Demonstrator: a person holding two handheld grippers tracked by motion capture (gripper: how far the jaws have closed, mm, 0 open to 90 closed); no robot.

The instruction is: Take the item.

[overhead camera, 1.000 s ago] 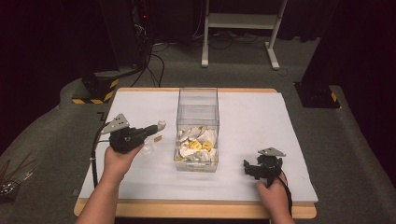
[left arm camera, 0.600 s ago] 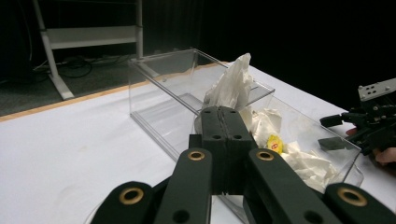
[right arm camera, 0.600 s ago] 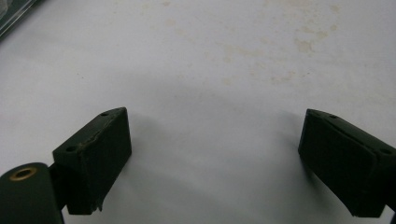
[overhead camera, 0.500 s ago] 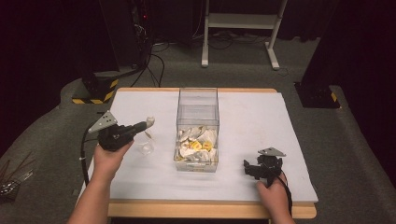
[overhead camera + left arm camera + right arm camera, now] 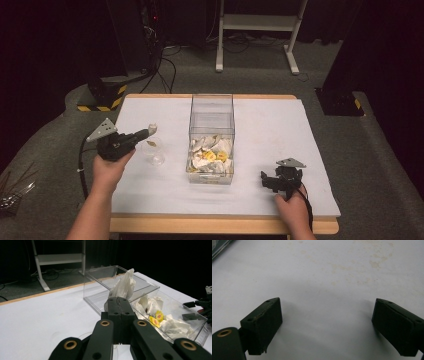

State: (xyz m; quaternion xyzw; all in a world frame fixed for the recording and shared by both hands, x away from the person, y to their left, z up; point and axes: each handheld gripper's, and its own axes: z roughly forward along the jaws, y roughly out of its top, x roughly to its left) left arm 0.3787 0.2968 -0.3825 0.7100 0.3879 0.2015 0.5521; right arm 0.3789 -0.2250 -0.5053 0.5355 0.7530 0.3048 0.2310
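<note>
A tea bag (image 5: 124, 285) is clamped in the left gripper (image 5: 148, 132), held above a clear cup (image 5: 154, 152) left of the box (image 5: 212, 135). Right gripper (image 5: 327, 325) is rested spread, empty. Risk: the bag could be dropped outside the narrow cup if released off-centre.

From above my side, the high view looks down on the clear box (image 5: 211, 135); my left tool's camera faces it closely, sharing it.

white metal stand (image 5: 257, 30), black cables (image 5: 160, 55)
</note>
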